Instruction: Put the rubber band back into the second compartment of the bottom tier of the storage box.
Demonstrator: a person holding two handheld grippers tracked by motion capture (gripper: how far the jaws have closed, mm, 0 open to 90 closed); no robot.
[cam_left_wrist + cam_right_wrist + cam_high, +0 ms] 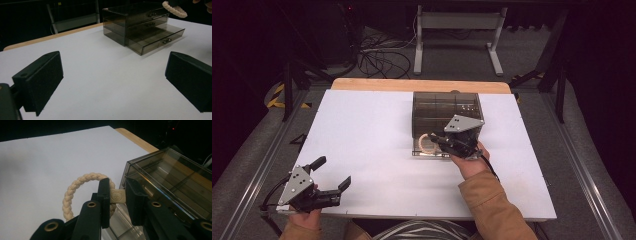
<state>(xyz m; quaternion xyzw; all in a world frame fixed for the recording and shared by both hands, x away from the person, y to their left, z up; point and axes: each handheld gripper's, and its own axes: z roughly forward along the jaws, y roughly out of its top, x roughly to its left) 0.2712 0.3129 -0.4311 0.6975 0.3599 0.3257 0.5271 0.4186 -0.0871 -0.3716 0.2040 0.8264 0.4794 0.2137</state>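
Note:
A cream braided rope ring [75, 187] with a small bear-face tag [117, 196] is held by my right gripper [117, 200], whose jaws are shut on the tag. In the high view the right gripper [438, 141] holds the ring [426, 144] over the pulled-out bottom drawer [428, 152] of a smoky clear drawer box [446, 107]. The left gripper view shows the box [136, 22], its open drawer [156, 37] and the ring [175, 10] hanging above. My left gripper [333, 173] rests low at the table's near left, jaws wide open and empty.
The white table top [372, 130] has a wooden strip [412, 85] along its far edge. Beyond it stand a metal frame [457, 30] and cables on the floor [377, 57]. A sleeve [497, 205] reaches in from the bottom.

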